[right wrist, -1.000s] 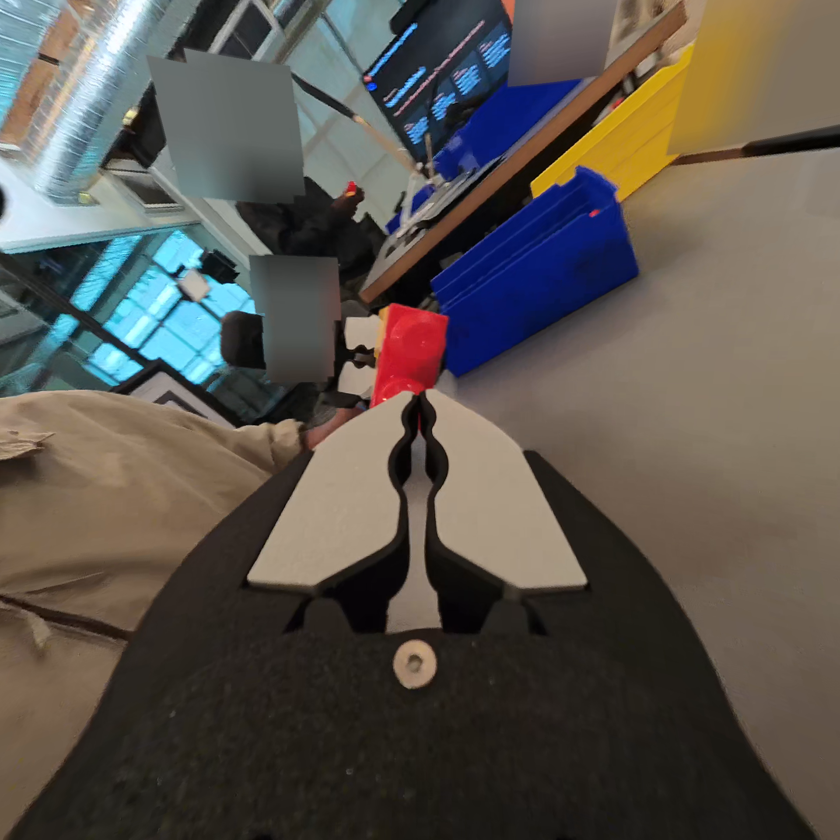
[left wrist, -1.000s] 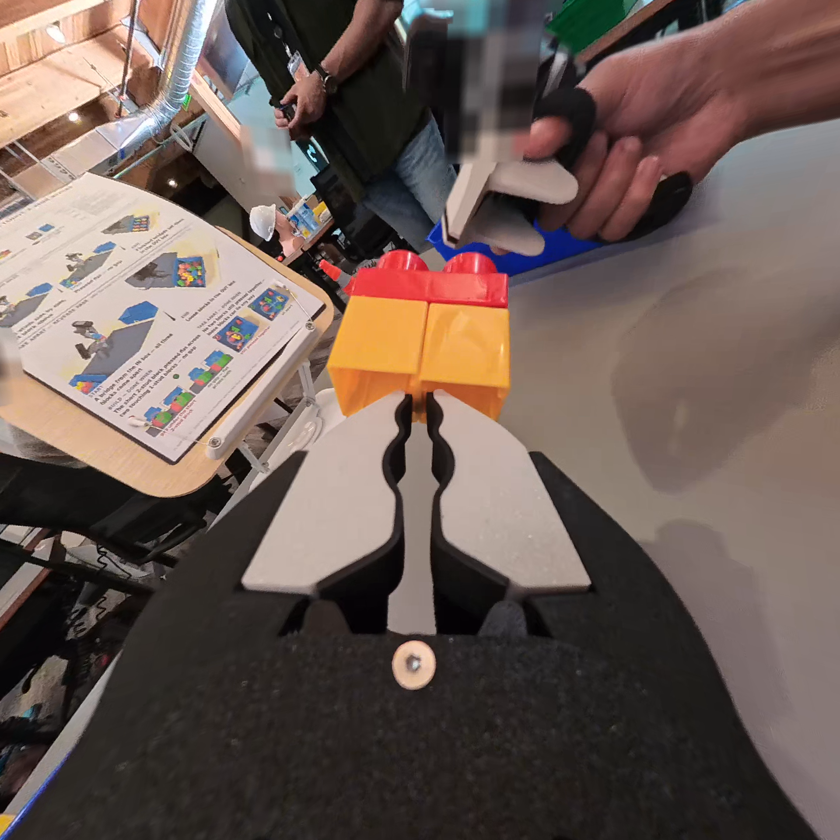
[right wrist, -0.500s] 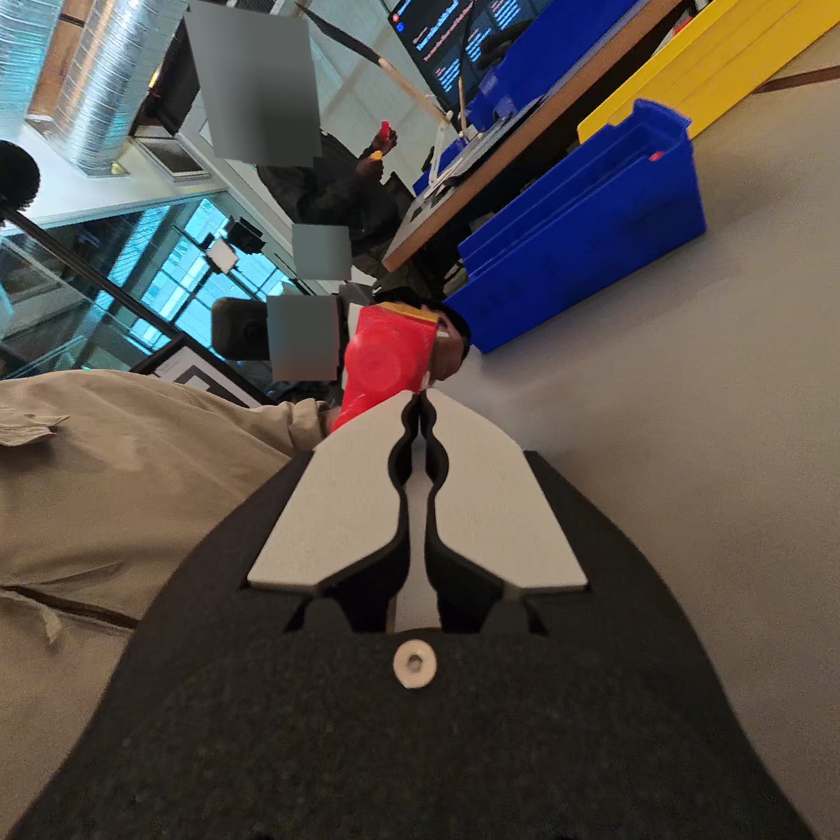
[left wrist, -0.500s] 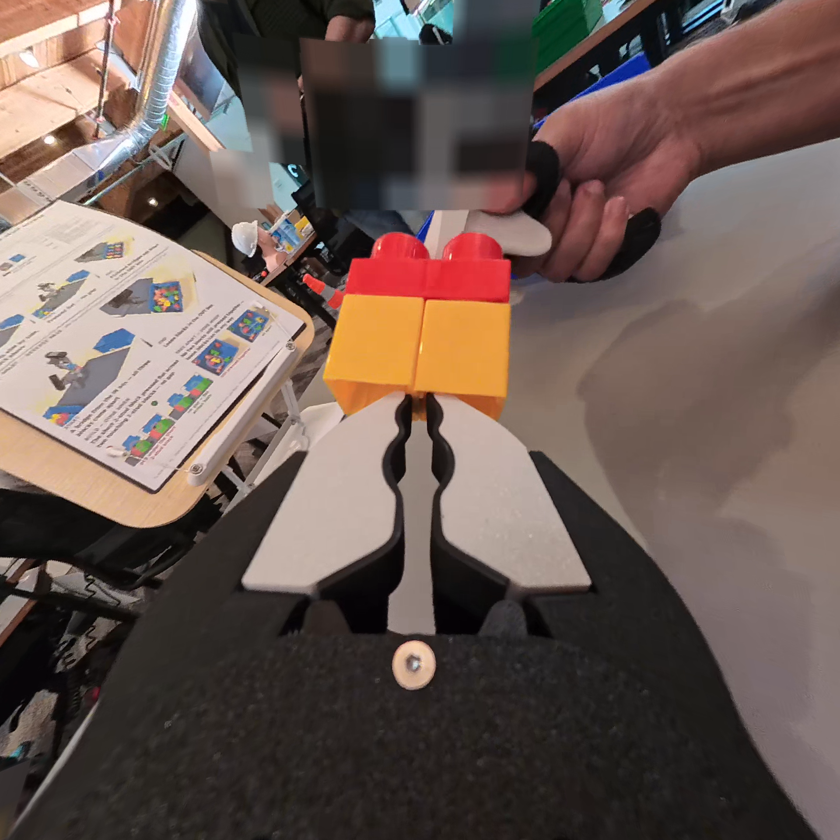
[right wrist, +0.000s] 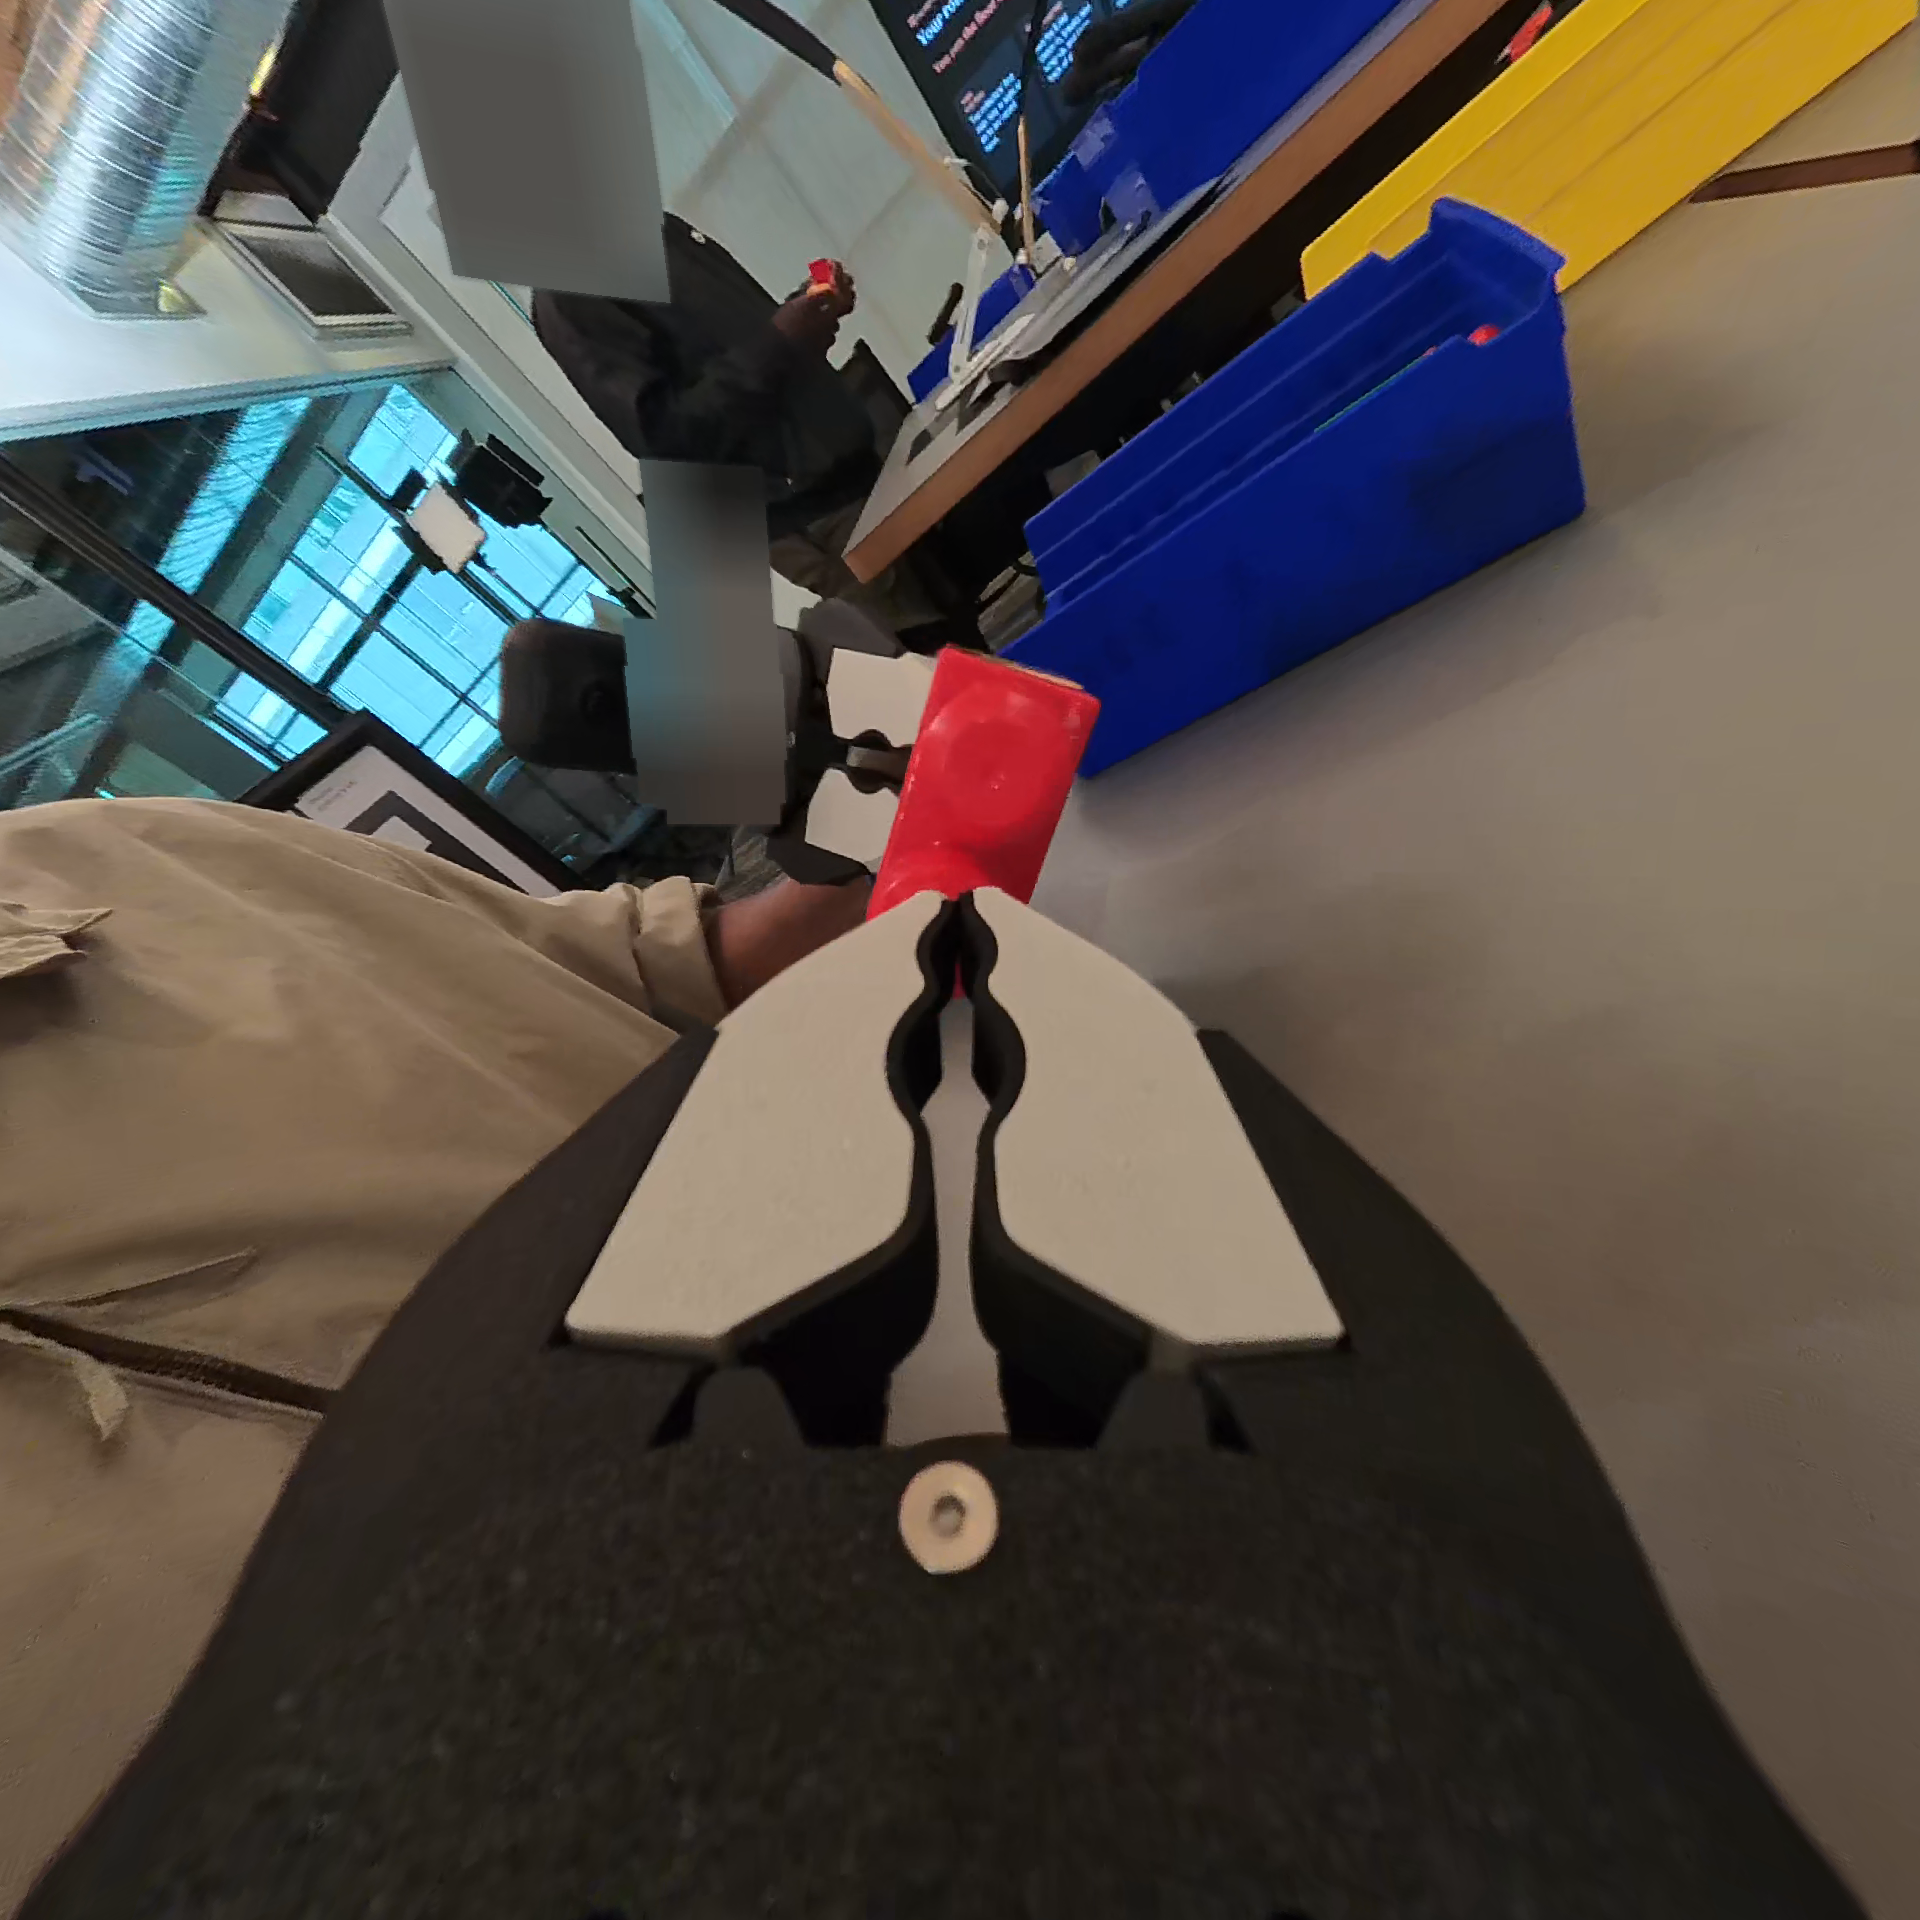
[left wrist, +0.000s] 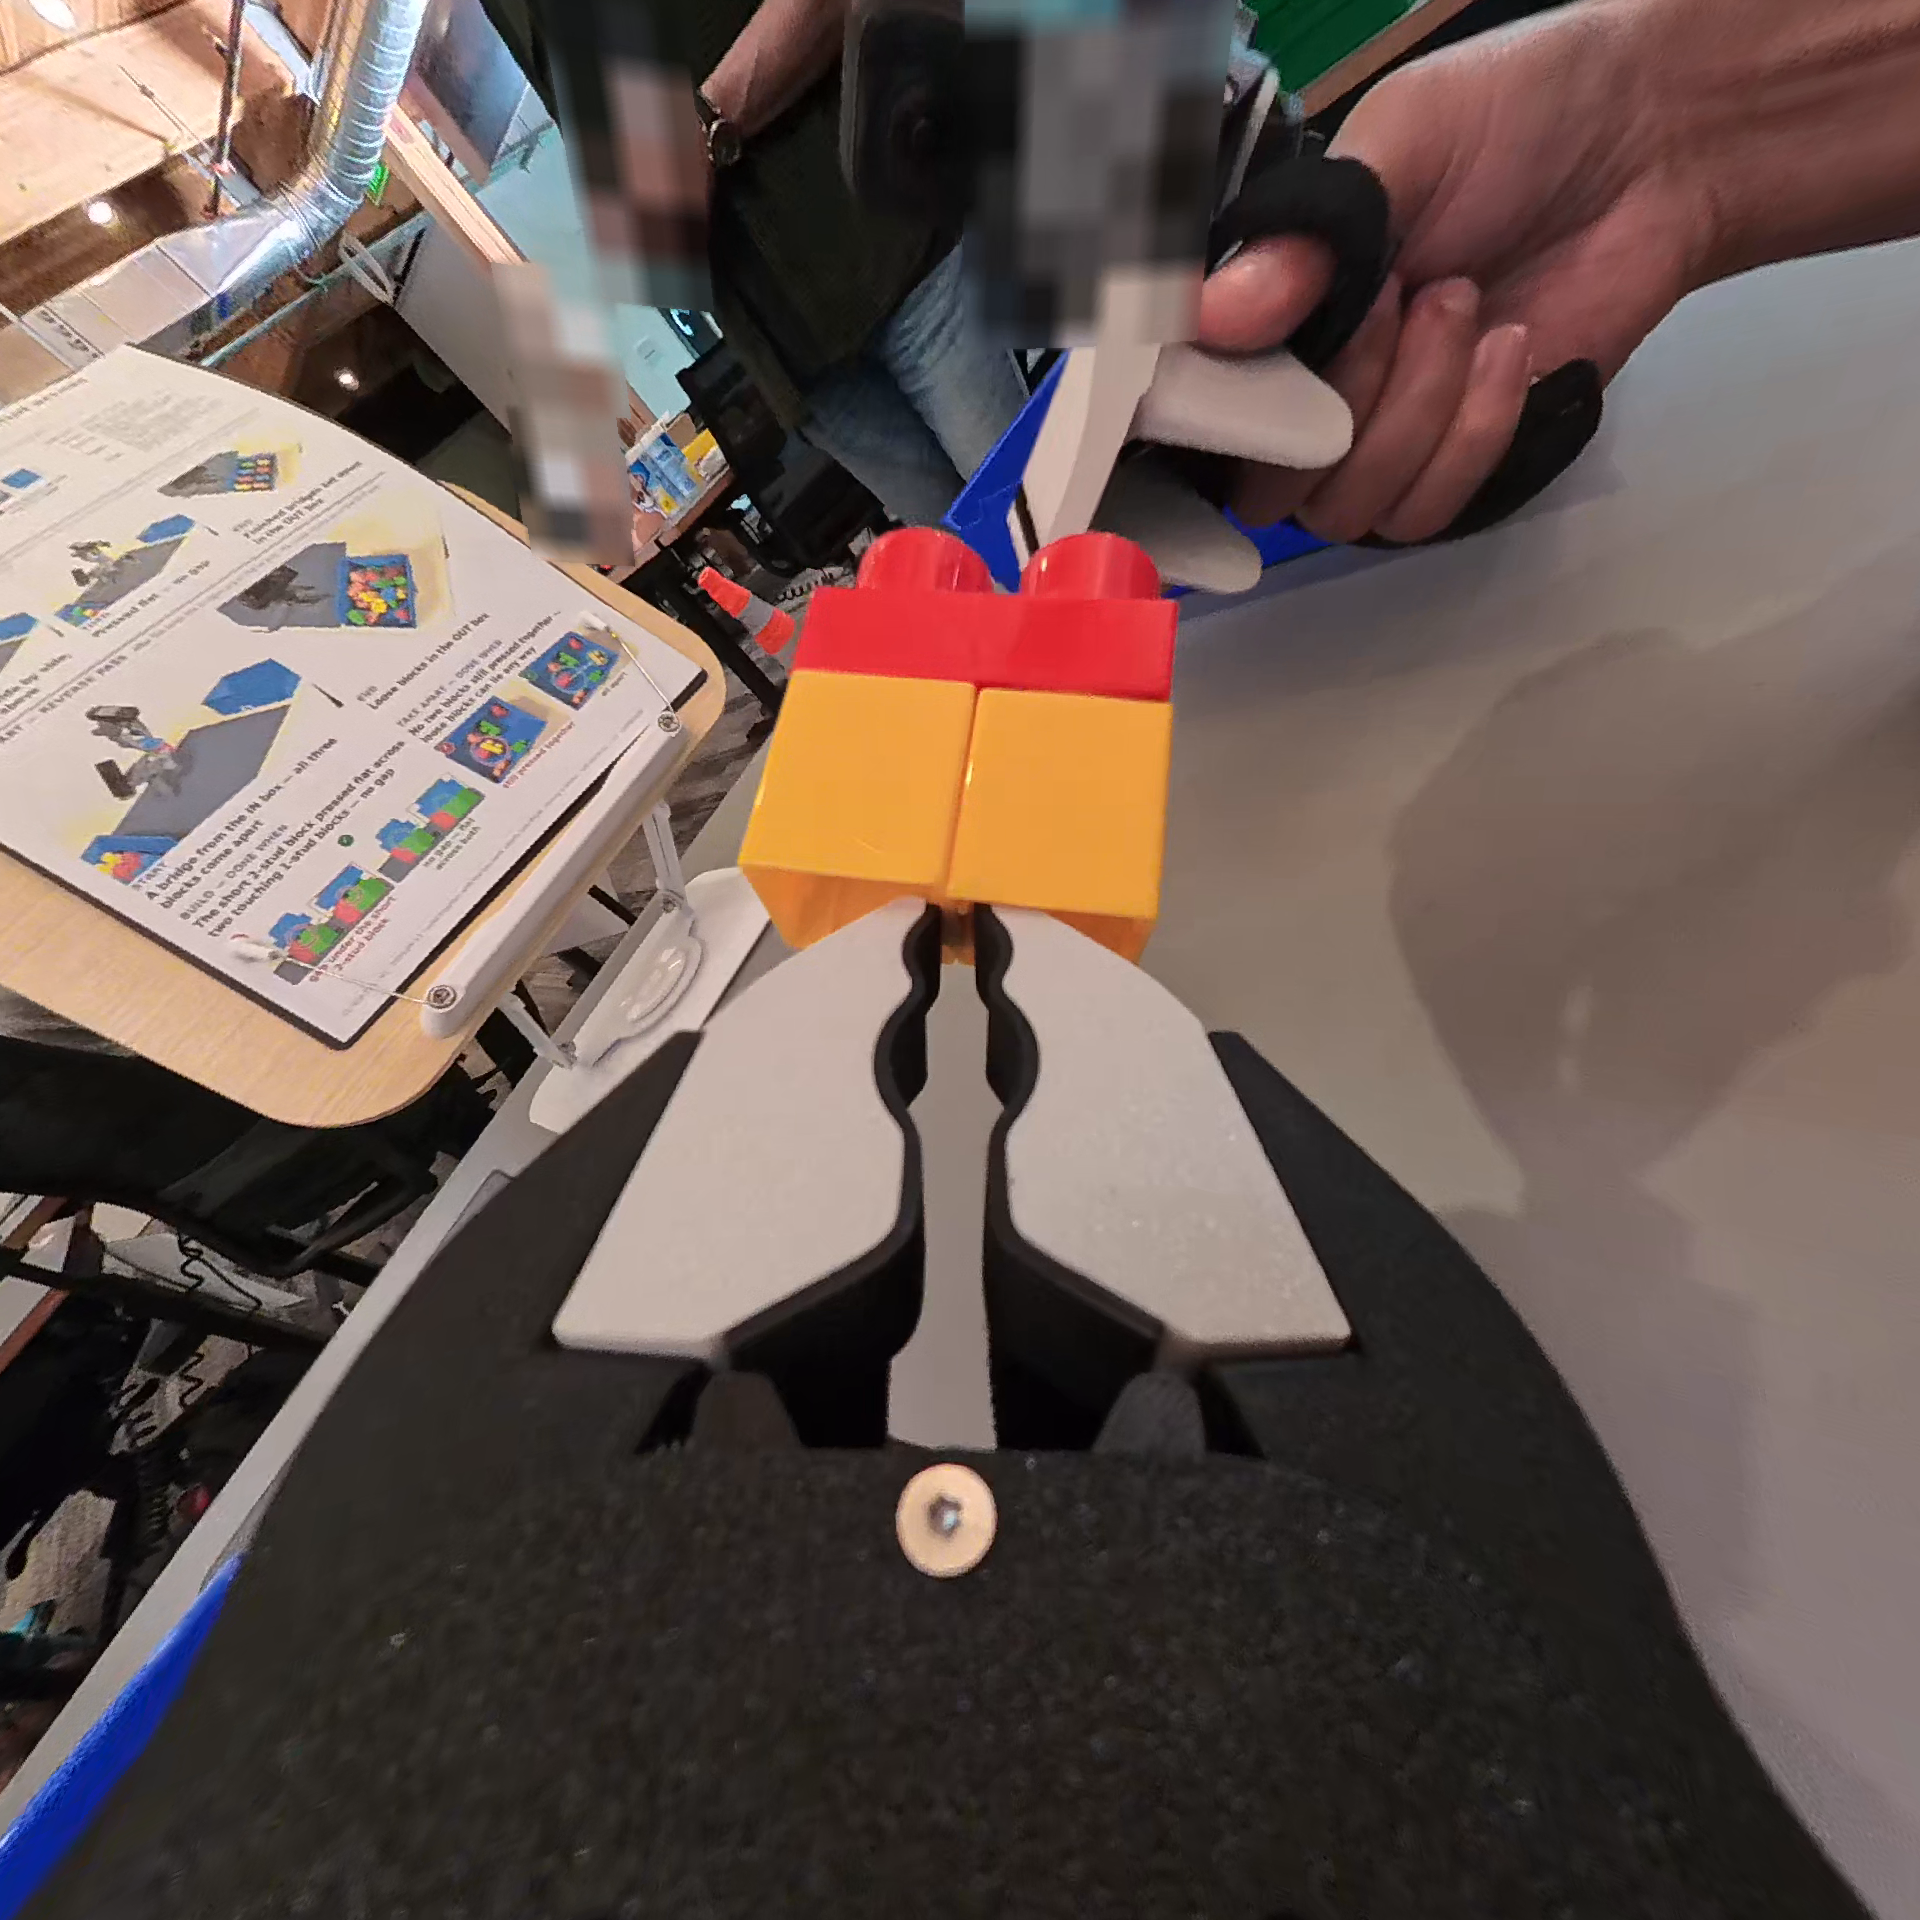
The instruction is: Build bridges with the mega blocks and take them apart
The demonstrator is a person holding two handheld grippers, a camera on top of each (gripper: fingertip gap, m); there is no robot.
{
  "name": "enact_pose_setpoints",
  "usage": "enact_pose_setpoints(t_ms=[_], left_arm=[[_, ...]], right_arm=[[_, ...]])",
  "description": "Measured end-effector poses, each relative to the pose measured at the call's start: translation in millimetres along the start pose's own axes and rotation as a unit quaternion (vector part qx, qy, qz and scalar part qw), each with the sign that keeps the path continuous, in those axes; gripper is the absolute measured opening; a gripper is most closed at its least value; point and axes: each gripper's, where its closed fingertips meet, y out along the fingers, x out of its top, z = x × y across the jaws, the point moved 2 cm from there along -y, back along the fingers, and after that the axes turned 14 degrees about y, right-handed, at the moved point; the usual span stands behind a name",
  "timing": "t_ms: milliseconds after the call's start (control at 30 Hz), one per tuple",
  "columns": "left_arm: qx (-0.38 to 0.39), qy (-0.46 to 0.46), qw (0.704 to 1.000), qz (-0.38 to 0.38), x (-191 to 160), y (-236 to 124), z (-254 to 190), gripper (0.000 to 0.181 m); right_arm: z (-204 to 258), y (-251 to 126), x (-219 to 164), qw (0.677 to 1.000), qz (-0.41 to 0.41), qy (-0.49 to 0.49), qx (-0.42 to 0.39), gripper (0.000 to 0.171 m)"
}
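Left gripper (left wrist: 954,920): clenched on the lower edge of the two orange blocks (left wrist: 956,800), held above the grey table (left wrist: 1558,935).
Red block (left wrist: 987,639): seated across both orange blocks, studs upward.
Right gripper (right wrist: 958,914): clamped on the red block's end.
Blue bin (right wrist: 1299,561): set on the table, well beyond the blocks.
Instruction sheet (left wrist: 260,686): seen at left on a wooden board.

Printed instruction sheet (left wrist: 301,707) and monitor (right wrist: 997,73) bear writing, perhaps instructions.

Grey table (left wrist: 1558,935), silver duct (left wrist: 353,114) overhead, large windows (right wrist: 343,623) behind.
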Motion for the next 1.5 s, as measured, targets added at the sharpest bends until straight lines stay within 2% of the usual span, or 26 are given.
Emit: enact_pose_setpoints(t_ms=[633,833,900,1000,1100,1200,1300,1367,1500], left_arm=[[0.005,-0.011,1.0,0.004,-6,6,-5,0.005],[0.013,-0.011,1.0,-0.007,-3,6,-4,0.005],[0.016,0.004,1.0,0.001,0,5,-4,0.005],[0.025,0.011,1.0,0.008,-1,-2,-3,0.005],[0.038,-0.023,0.999,0.015,-10,-14,1,0.005],[0.045,-0.05,0.998,0.017,-18,-21,-1,0.005],[0.048,-0.042,0.998,0.024,-20,-24,-3,0.006],[0.05,-0.039,0.998,0.023,-17,-27,-2,0.005],[0.046,-0.029,0.998,0.025,-16,-30,-3,0.006]], right_arm=[[-8,-2,-4,1.0,0.005,0.004,-0.017,0.0],[-7,-5,1,1.0,-0.009,0.007,-0.01,0.0],[-8,-11,6,0.999,-0.037,0.006,-0.019,0.0],[-9,-20,-1,0.996,-0.077,0.01,-0.044,0.035],[-16,-29,-12,0.98,-0.155,-0.028,-0.125,0.052],[-20,-28,-29,0.956,-0.2,-0.084,-0.197,0.062],[-15,-25,-38,0.955,-0.232,-0.058,-0.177,0.067],[-16,-25,-41,0.957,-0.229,-0.038,-0.172,0.073],[-11,-24,-37,0.96,-0.22,-0.043,-0.167,0.074]])
